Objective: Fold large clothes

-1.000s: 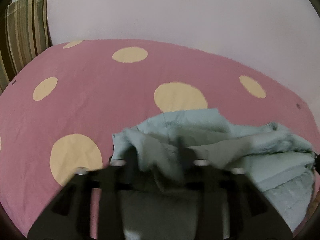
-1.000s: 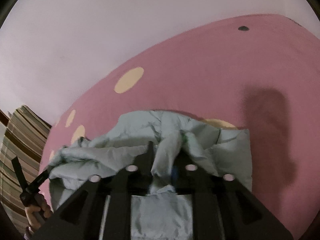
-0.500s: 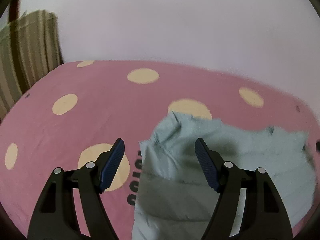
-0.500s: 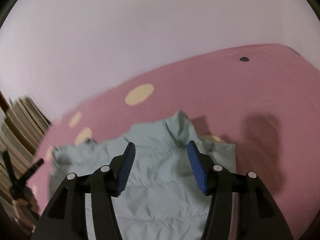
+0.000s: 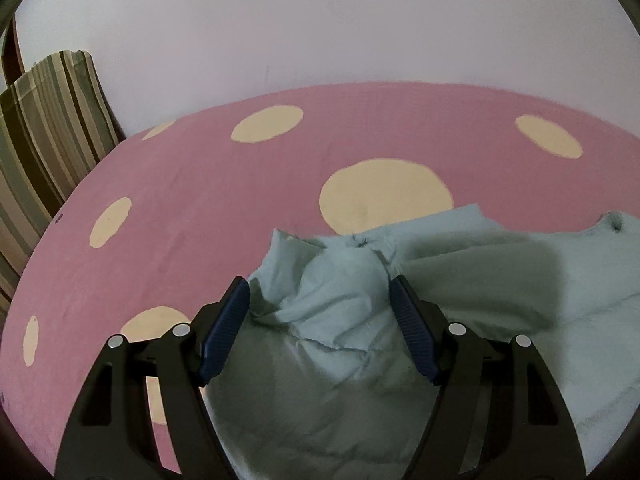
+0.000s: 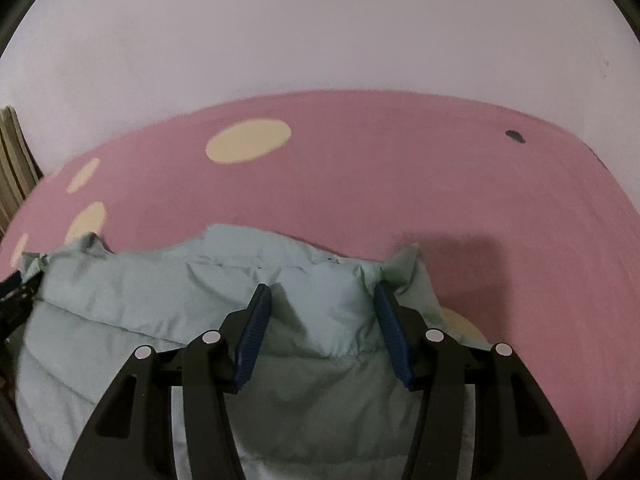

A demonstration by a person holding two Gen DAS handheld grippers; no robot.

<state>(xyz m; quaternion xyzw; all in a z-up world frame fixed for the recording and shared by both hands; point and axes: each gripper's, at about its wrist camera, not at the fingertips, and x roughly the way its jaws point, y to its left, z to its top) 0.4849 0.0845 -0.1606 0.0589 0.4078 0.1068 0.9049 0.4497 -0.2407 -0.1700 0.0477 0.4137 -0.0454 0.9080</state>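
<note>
Pale green padded fabric of the jacket (image 5: 400, 340) is spread on the pink spotted bed (image 5: 200, 208), and its far corners are straddled, ungripped, by the parted fingers of the left gripper (image 5: 319, 320) and right gripper (image 6: 322, 320), presumably so the fold settles flat.

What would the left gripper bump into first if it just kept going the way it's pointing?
Most likely the light blue padded garment: a raised, crumpled fold sits between the open fingers of the left gripper. Beyond it lies the pink spotted sheet. Depth is hard to judge.
</note>
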